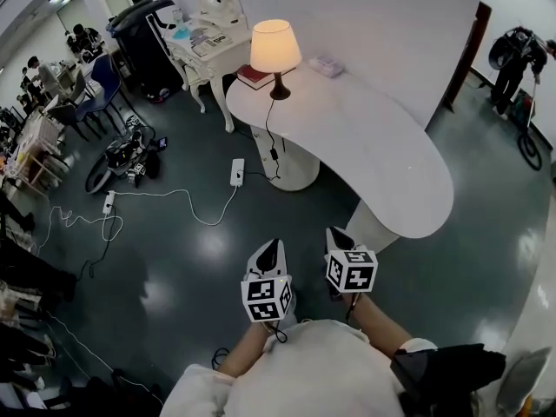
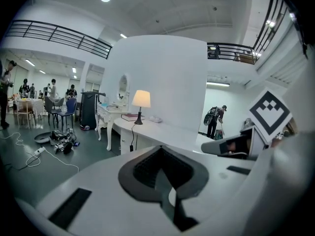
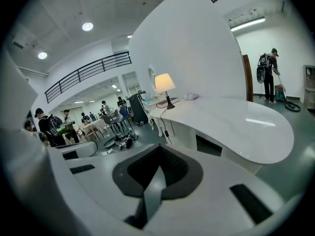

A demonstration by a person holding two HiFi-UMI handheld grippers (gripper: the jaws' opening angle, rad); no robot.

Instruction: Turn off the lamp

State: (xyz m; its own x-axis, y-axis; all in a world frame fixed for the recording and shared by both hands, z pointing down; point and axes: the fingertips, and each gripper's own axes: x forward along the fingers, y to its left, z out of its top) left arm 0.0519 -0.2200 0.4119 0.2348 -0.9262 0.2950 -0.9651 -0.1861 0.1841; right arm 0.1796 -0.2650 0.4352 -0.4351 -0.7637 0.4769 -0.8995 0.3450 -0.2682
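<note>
The lamp [image 1: 275,47] is lit, with a cream shade on a dark stem. It stands at the far end of the curved white table [image 1: 382,146], and its black cord [image 1: 269,133] hangs over the table edge with a small dark block on it. Both grippers hang over the dark floor, well short of the table's near end. My left gripper [image 1: 272,248] is shut and empty, and so is my right gripper [image 1: 337,235]. The lamp [image 2: 141,99] is far ahead in the left gripper view, past the shut left gripper [image 2: 160,149]. The right gripper view has the lamp [image 3: 164,82] beyond the right gripper [image 3: 158,149].
A white power strip [image 1: 237,172] and a trailing white cable [image 1: 187,200] lie on the floor left of the table's pedestal [image 1: 291,168]. A red book [image 1: 254,76] sits beside the lamp. An ornate white dressing table [image 1: 204,50] stands behind. A person [image 1: 512,63] works at far right.
</note>
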